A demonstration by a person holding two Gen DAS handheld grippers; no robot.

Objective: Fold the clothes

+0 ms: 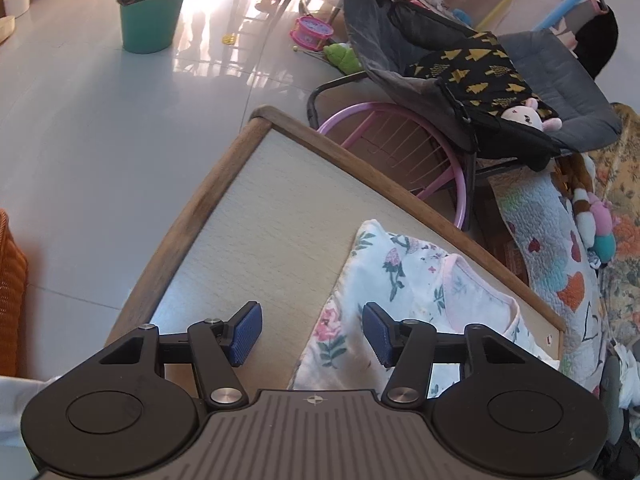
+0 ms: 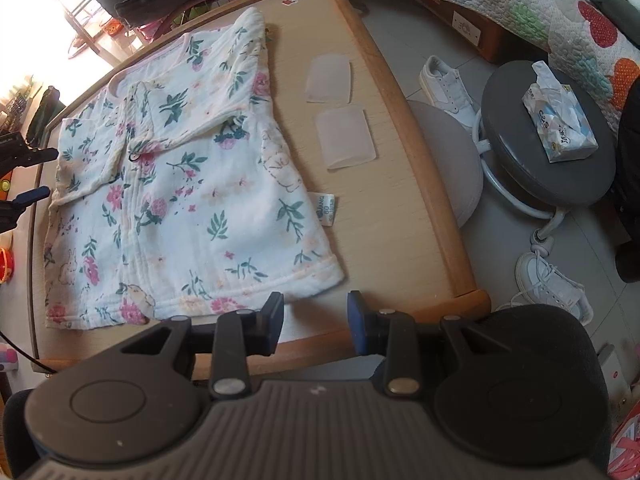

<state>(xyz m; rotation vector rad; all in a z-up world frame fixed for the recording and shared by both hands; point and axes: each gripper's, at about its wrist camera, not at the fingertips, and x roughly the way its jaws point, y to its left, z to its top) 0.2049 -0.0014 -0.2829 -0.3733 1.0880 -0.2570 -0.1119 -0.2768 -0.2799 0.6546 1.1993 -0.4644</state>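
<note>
1. Garment (image 2: 176, 184): floral baby top, flat on the table (image 2: 400, 184), both sleeves folded in across the chest, hem toward the right gripper, neckline at the far side.
2. Left gripper (image 1: 312, 334): jaws wide apart, holding nothing. It hangs over the garment's left edge; left pad (image 1: 248, 334) over bare tabletop, right pad over fabric. Its tips also show at the left edge of the right wrist view, just beside the left sleeve. Contact with the cloth: can't tell.
3. Care label (image 2: 328, 209) sticks out at the garment's right side seam.
4. Right gripper (image 2: 316, 322): also open wide, empty, at the table's near edge just short of the hem's right corner, not touching it.
5. Two translucent pads (image 2: 329, 78) lie on the table right of the garment, apart from it.
6. Off-table right: stool (image 2: 548, 152) with a tissue pack (image 2: 560, 120) on it, white sneakers (image 2: 552, 284) on the floor.
</note>
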